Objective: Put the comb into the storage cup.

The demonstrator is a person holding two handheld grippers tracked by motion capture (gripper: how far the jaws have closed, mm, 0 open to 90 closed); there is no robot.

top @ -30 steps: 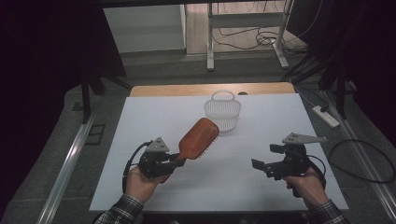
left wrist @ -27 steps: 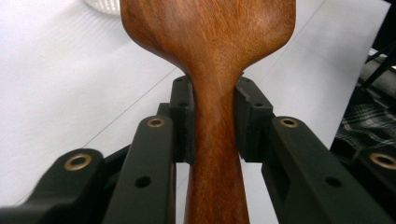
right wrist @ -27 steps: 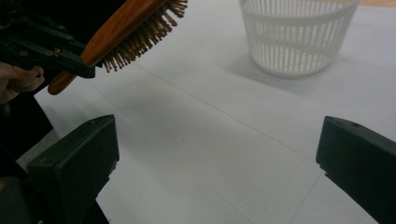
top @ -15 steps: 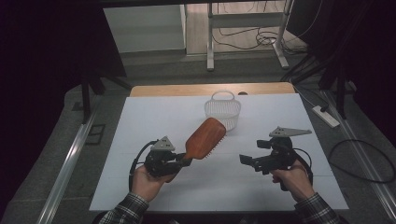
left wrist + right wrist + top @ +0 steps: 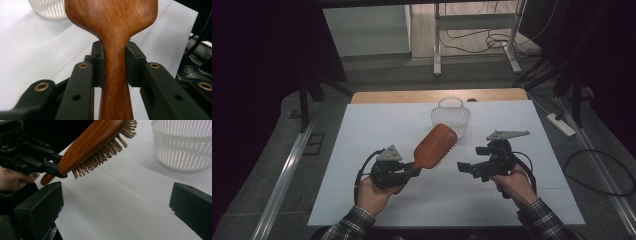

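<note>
Counter (image 5: 377,125): a flat white sheet over a wooden top, smooth and matt, with faint fold lines; everything you work with sits on or above it.
Basket (image 5: 451,117): white plastic, round, with slotted walls and a loop handle, standing upright at the far middle of the counter. It looks light, so it may slide if you knock it.
Hairbrush (image 5: 434,146): a wooden paddle brush with a polished reddish-brown back and a bed of thin wooden pins facing down and to your right. It is held in the air, head angled up toward the basket, its far edge just in front of the basket's rim.
Left gripper (image 5: 411,169): clamped on the hairbrush at the narrow neck where the handle widens into the head; both pads press the wood squarely.
Right gripper (image 5: 460,168): jaws spread wide and empty, pointing at the pin side of the brush, a little apart from it.
Step in hand, as I judge it: a handover or a drop into the basket. Keep your left hold firm, as polished wood can slip. If your right gripper takes over, close on the solid edges of the head, not on the pins.
</note>
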